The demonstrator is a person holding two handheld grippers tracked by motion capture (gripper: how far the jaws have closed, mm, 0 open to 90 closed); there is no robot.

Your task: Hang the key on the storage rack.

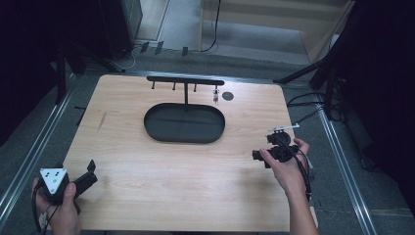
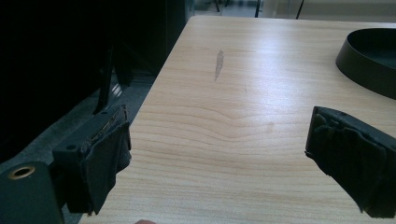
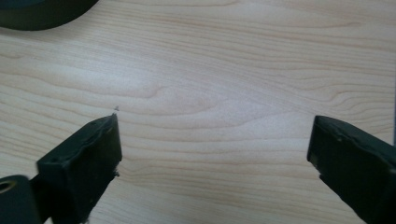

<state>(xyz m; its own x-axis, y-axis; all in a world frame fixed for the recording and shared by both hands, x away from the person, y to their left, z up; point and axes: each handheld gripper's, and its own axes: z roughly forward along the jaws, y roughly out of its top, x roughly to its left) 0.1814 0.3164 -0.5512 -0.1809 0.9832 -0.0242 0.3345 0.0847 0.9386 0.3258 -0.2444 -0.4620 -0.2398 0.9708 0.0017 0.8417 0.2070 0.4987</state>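
- While you hold both tools low near the front edge of the surface [image 1: 147,196], your left hand-held gripper [image 1: 88,175] sits at the front left corner, its jaws spread wide apart with nothing between them.
- Seen from the left gripper view, that hand-held gripper [image 2: 217,154] looks along bare wood toward the back left of the surface, with a faint grey scuff [image 2: 219,64] ahead of it and the wall of the tray [image 2: 362,70] off to one side.
- Your right hand-held gripper [image 1: 258,155] is close to the right edge, roughly midway between front and back, pointing toward the middle of the surface.
- Its jaws also stand wide apart and hold nothing; in the right gripper view the hand-held gripper [image 3: 212,140] hovers over plain wood grain.
- The dark oval tray [image 1: 184,123] lies at the middle of the surface, toward the back edge, well apart from both tools.
- Just behind the tray a black rack [image 1: 185,81] stands near the back edge, with small pegs hanging under its bar and a small item [image 1: 215,94] on the right-hand peg, too small to tell what it is.
- A small dark disc [image 1: 227,96] lies on the wood beside the rack's right end.
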